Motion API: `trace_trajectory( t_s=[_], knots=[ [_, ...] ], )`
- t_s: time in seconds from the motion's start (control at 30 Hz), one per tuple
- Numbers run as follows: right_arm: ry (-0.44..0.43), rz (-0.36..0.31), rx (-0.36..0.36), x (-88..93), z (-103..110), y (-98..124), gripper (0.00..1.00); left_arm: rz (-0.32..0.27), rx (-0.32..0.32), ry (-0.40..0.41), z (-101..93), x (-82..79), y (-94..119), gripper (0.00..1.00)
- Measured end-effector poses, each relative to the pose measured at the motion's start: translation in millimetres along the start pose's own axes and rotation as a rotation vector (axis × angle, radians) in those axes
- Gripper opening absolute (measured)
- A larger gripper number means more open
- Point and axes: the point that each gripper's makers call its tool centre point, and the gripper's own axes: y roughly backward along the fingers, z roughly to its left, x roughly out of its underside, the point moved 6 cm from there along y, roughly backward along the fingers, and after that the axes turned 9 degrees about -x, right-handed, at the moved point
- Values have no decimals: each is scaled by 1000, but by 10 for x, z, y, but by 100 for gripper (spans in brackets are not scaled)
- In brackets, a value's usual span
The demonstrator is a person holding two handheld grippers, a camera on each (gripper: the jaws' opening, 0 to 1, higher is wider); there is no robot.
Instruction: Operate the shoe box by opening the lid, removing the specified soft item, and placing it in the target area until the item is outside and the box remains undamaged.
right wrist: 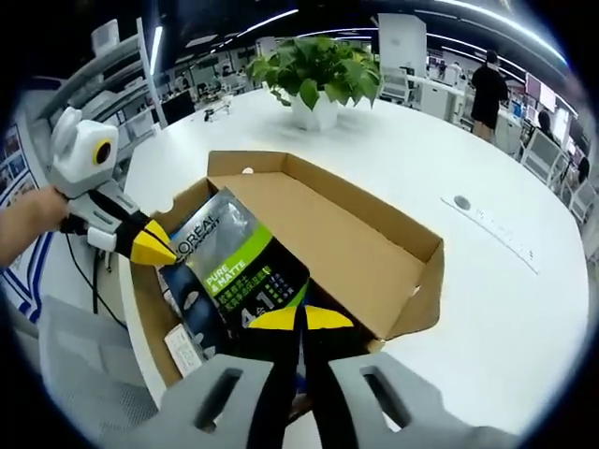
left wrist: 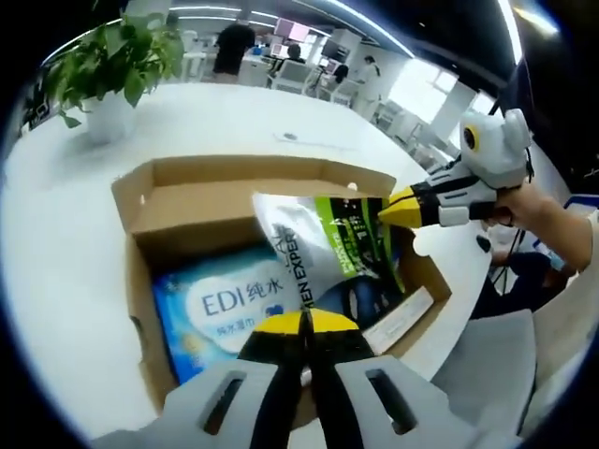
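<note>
Inside box: blue wipes pack | right hand-held gripper clamps pouch

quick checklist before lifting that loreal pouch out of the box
1. Box lid open: ok.
2. Left gripper shut on the pouch: ok, jaws meet at its lower edge.
3. Right gripper gripping the pouch's other edge: ok, tips pinch it.
4. Pouch clear of the box: not ok, its lower end is inside.
5. Blue wipes pack left behind: ok.
6. Table free for placing: ok.
</note>
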Motion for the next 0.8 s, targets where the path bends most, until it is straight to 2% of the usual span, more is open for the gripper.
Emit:
trace_trajectory(
  t_s=[0.43, 0.8],
  knots=[
    [0, -61, 31, -129, -50, 288, 0, -37, 8, -43, -160, -208, 72, 0],
    [-12, -83, 68, -101, -167, 559, 0, -50, 36, -78, -392, -330, 21, 0]
  ],
)
